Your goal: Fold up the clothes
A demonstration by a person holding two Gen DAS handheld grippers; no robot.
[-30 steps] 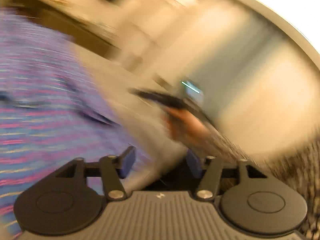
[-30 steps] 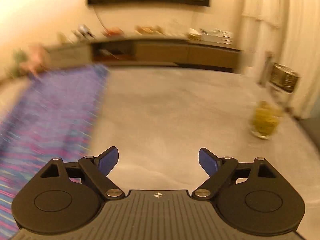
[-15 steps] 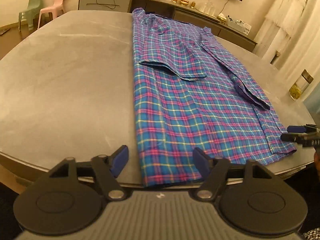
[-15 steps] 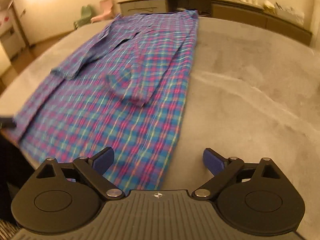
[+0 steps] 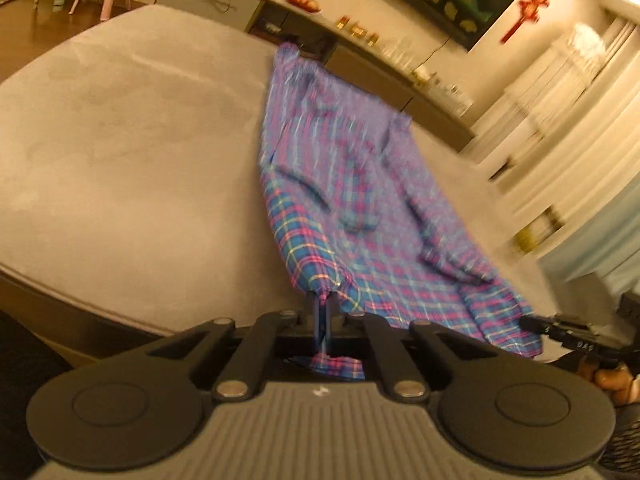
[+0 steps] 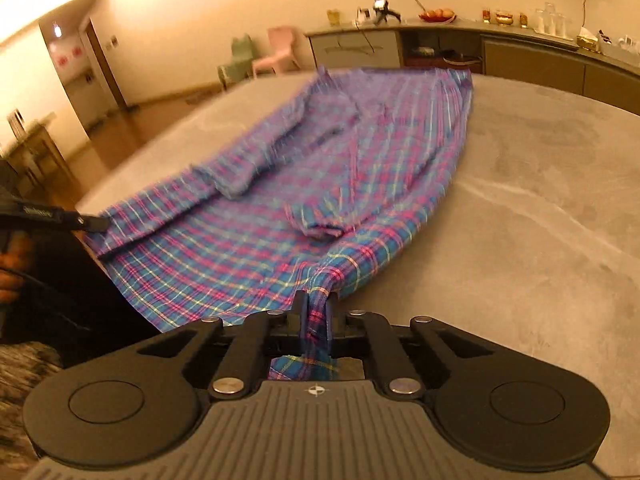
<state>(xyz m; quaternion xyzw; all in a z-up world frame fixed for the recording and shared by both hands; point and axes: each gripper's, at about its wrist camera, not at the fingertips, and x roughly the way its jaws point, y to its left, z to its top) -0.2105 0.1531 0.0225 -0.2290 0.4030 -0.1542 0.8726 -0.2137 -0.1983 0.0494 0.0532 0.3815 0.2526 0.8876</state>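
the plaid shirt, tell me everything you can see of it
The plaid shirt is a thin woven fabric checked in blue, pink and purple with fine yellow lines. It lies lengthwise on the grey table, collar end far, hem near, both sleeves folded in over the body. Each near hem corner is bunched and pinched: one by the left gripper, one by the right gripper, both with jaws closed on the cloth and lifting it slightly off the table edge. Parts are motion-blurred.
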